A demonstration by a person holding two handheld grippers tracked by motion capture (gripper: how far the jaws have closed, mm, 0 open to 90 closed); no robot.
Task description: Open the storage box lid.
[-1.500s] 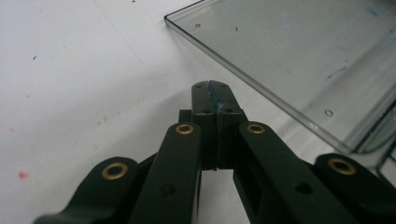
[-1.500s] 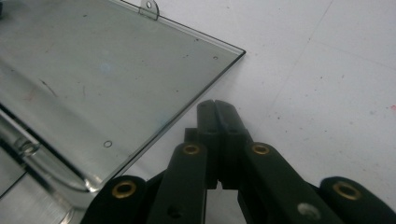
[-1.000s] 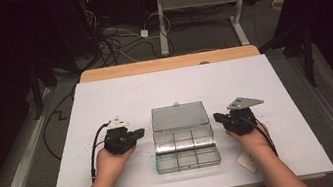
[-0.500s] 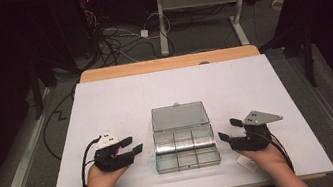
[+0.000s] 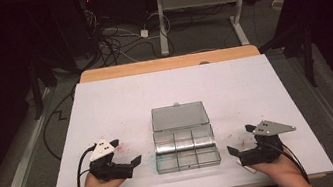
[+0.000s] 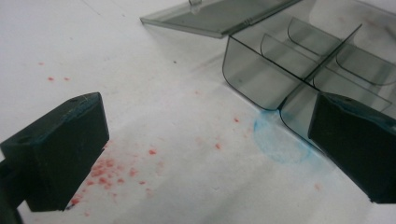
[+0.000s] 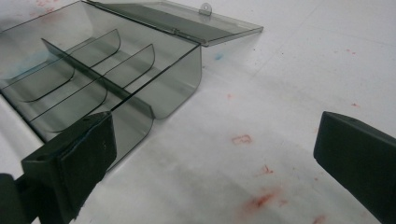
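A clear smoky plastic compartment box (image 5: 186, 150) lies on the white board (image 5: 174, 89), its lid (image 5: 179, 116) folded flat behind it and its several compartments bare. My left gripper (image 5: 125, 151) rests left of the box, jaws pointing at it; they have just been opening and nothing is between them. My right gripper (image 5: 240, 139) mirrors it on the right, its jaws also just opened wide on nothing. In the left gripper view the box (image 6: 303, 60) sits ahead of the left gripper (image 6: 208, 140). In the right gripper view the box (image 7: 93, 70) lies left of the right gripper (image 7: 215, 158).
Red specks (image 6: 112, 168) and a blue ring stain (image 6: 280, 144) mark the board near the box. A small white object (image 5: 247, 168) lies under the right hand. A wooden table edge (image 5: 170, 63) runs along the far side, with cables (image 5: 115, 36) on the floor beyond.
Both hands have drawn back toward the near edge and slightly outward from the box. Both pairs of jaws went from shut to wide open.
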